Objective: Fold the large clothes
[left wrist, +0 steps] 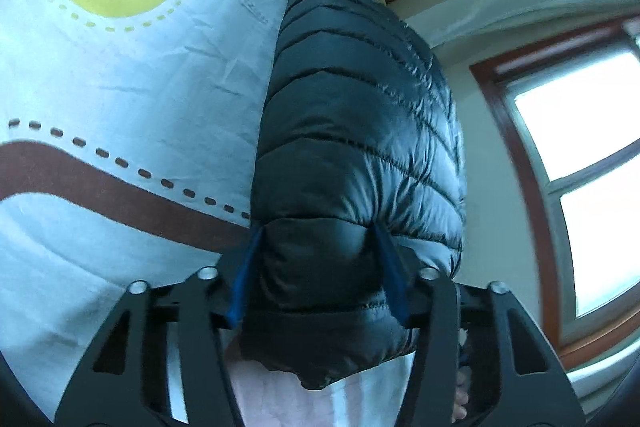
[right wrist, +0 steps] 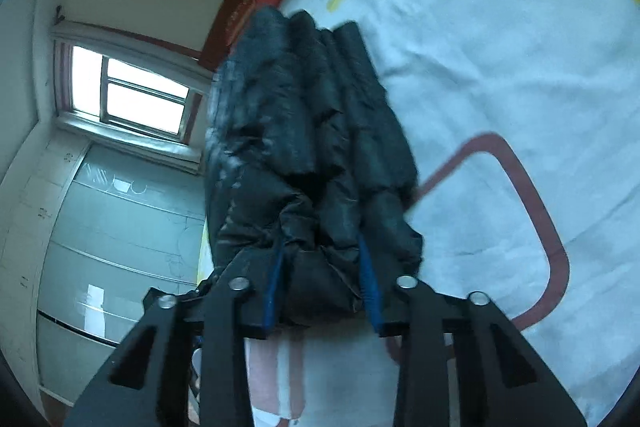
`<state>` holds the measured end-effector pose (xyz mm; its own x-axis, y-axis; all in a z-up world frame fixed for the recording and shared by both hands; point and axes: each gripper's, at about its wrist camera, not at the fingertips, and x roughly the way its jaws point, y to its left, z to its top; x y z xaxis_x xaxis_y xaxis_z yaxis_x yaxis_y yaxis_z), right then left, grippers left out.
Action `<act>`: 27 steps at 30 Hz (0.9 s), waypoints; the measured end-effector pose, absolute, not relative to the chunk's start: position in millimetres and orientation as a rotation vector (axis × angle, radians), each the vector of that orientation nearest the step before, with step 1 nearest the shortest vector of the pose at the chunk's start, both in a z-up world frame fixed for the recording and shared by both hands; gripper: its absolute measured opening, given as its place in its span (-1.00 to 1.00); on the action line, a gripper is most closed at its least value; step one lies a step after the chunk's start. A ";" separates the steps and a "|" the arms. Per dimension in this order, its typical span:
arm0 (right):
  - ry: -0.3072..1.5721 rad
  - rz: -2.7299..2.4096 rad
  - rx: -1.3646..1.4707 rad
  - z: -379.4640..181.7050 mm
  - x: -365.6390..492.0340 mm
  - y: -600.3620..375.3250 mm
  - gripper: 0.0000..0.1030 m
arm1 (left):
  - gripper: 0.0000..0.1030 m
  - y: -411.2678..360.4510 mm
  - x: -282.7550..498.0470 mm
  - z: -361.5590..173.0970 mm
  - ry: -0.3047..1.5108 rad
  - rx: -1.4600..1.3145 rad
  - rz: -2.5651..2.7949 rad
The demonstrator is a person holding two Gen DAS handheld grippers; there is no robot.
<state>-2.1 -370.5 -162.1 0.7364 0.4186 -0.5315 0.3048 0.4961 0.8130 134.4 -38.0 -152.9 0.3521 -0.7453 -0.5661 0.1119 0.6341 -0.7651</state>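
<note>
Pinched in the left tongs [left wrist: 318, 247], a black quilted puffer jacket [left wrist: 360, 131] bulges between the blue pads, raised above the bed's patterned sheet [left wrist: 120, 87]. Right tongs [right wrist: 320, 259] likewise clamp a bunched fold of it. Beyond stand a window [right wrist: 132, 95] and a wardrobe [right wrist: 120, 227].

both tools are matte black, each built from angular arms with triangular cut-outs. the left gripper [left wrist: 318, 269] carries four round silver bolt heads across its linkage, and its fingers [left wrist: 245, 277] are lined with blue pads. the right gripper [right wrist: 322, 285] has the same silver bolts and blue-faced fingers [right wrist: 368, 285].
</note>
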 end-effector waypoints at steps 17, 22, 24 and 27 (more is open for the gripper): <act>0.759 0.054 1.083 -168.0 -2.1 -364.4 -0.44 | -0.08 -50.1 135.7 -145.4 1.071 -0.620 -0.582; 0.746 0.029 1.053 -157.0 -11.2 -363.4 -0.01 | 0.18 -46.1 129.5 -133.2 1.035 -0.556 -0.555; 0.745 0.002 1.022 -151.0 -15.5 -362.3 0.17 | 0.33 -42.6 127.2 -126.6 1.018 -0.528 -0.545; 0.746 -0.041 0.969 -139.2 -20.5 -363.9 0.31 | 0.48 -34.0 127.0 -116.7 0.996 -0.523 -0.545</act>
